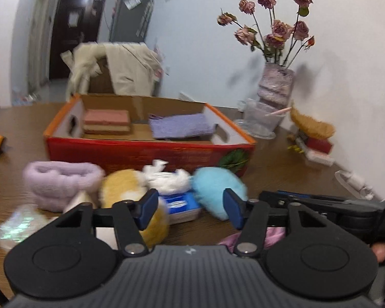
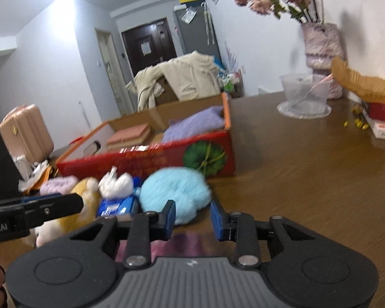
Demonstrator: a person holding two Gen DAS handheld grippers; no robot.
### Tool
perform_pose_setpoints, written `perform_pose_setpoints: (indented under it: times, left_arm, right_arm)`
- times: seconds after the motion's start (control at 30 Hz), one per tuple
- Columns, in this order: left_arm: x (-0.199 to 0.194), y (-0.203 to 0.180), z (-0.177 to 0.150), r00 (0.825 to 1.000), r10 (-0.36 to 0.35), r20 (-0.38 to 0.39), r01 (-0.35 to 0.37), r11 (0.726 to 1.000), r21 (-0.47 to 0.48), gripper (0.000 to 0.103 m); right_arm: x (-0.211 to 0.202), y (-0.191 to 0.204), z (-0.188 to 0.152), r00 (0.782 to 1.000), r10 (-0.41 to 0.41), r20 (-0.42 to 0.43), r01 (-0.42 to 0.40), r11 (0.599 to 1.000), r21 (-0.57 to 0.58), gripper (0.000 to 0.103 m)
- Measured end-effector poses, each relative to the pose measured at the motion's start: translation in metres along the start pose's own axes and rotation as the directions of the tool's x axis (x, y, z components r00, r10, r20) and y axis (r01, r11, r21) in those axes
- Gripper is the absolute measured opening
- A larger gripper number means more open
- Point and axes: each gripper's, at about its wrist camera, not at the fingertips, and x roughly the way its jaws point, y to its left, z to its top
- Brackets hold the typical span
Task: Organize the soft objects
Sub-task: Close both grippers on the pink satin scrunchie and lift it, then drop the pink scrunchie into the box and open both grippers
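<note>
A red cardboard box (image 1: 151, 151) (image 2: 151, 159) holds pink sponges (image 1: 106, 120) and a folded lilac cloth (image 1: 181, 125). In front of it lie a lilac fluffy band (image 1: 59, 182), a yellow plush toy (image 1: 131, 195) (image 2: 82, 205), a blue tissue pack with a white tissue (image 1: 166, 179) (image 2: 116, 195), and a light blue fluffy ball (image 1: 215, 190) (image 2: 175, 192). My left gripper (image 1: 190, 206) is open and empty, just before the tissue pack and blue ball. My right gripper (image 2: 192, 218) is open and empty, near the blue ball, above a purple cloth (image 2: 190, 243).
A vase of dried roses (image 1: 276, 87) and a clear plastic cup (image 1: 261, 120) stand at the back right by the wall. Small boxes (image 1: 318, 148) lie right. A shiny wrapped item (image 1: 15, 228) sits at the left. The brown table (image 2: 308, 179) extends right.
</note>
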Motion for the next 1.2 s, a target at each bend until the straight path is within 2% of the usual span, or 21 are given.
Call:
perform_pose_setpoints:
  times: [0.07,0.17,0.27,0.33,0.37,0.4,0.43,0.47,0.6,0.77,0.9,1.0,1.07,1.2]
  left_arm:
    - [0.002,-0.009,0.002,0.999,-0.042,-0.027,0.042,0.999,-0.003,0.056]
    - [0.003,-0.024,-0.004,0.993,-0.088,-0.077,0.089,0.996,0.012,0.062]
    - [0.002,-0.034,-0.020,0.986,-0.102,-0.131,0.109,0.993,0.041,0.064]
    - [0.002,-0.037,-0.032,0.980,-0.108,-0.168,0.117,0.992,0.045,0.054]
    - [0.004,-0.038,-0.036,0.978,-0.107,-0.181,0.118,0.992,0.046,0.040]
    - [0.005,-0.039,-0.039,0.976,-0.097,-0.196,0.108,0.993,0.050,0.030]
    - [0.006,-0.039,-0.041,0.976,-0.090,-0.197,0.102,0.993,0.054,0.024]
    - [0.006,-0.040,-0.042,0.976,-0.096,-0.193,0.110,0.992,0.061,0.016]
    - [0.001,-0.045,-0.037,0.982,-0.091,-0.168,0.105,0.991,0.077,0.006]
    - [-0.017,-0.049,0.005,0.989,-0.130,-0.065,0.137,0.983,0.120,0.006]
    - [0.004,-0.039,0.063,0.987,-0.160,0.001,0.158,0.975,0.159,0.006]
    - [0.047,-0.020,0.099,0.987,-0.159,-0.010,0.159,0.978,0.136,0.006]
    - [0.074,-0.007,0.112,0.987,-0.159,-0.029,0.161,0.980,0.118,0.006]
    - [0.126,0.014,0.115,0.989,-0.107,-0.100,0.116,0.990,0.085,0.006]
  right_arm:
    - [-0.003,-0.008,0.007,1.000,0.006,-0.002,-0.006,1.000,0.015,0.032]
    - [-0.011,-0.017,0.009,0.997,0.066,-0.039,-0.065,0.998,0.027,0.033]
    - [-0.018,-0.021,0.000,0.990,0.116,-0.075,-0.112,0.992,0.052,0.043]
    - [-0.021,-0.022,-0.006,0.987,0.135,-0.086,-0.129,0.989,0.066,0.043]
    - [-0.022,-0.022,-0.010,0.985,0.149,-0.091,-0.142,0.987,0.074,0.042]
    - [-0.022,-0.022,-0.013,0.983,0.156,-0.099,-0.149,0.986,0.074,0.040]
    - [-0.020,-0.021,-0.016,0.981,0.159,-0.107,-0.152,0.986,0.071,0.036]
    - [-0.019,-0.021,-0.019,0.979,0.168,-0.112,-0.162,0.985,0.067,0.023]
    - [-0.031,-0.016,-0.020,0.983,0.160,-0.089,-0.157,0.987,0.043,0.015]
    - [-0.048,-0.014,0.015,0.980,0.197,0.006,-0.197,0.980,0.016,0.014]
    - [-0.030,-0.006,0.068,0.974,0.200,0.107,-0.194,0.979,-0.068,0.014]
    - [0.006,-0.005,0.101,0.975,0.182,0.128,-0.178,0.983,-0.041,0.014]
    - [0.037,-0.004,0.115,0.981,0.152,0.122,-0.148,0.988,-0.042,0.014]
    - [0.095,-0.005,0.122,0.996,0.083,0.023,-0.082,0.995,-0.052,0.014]
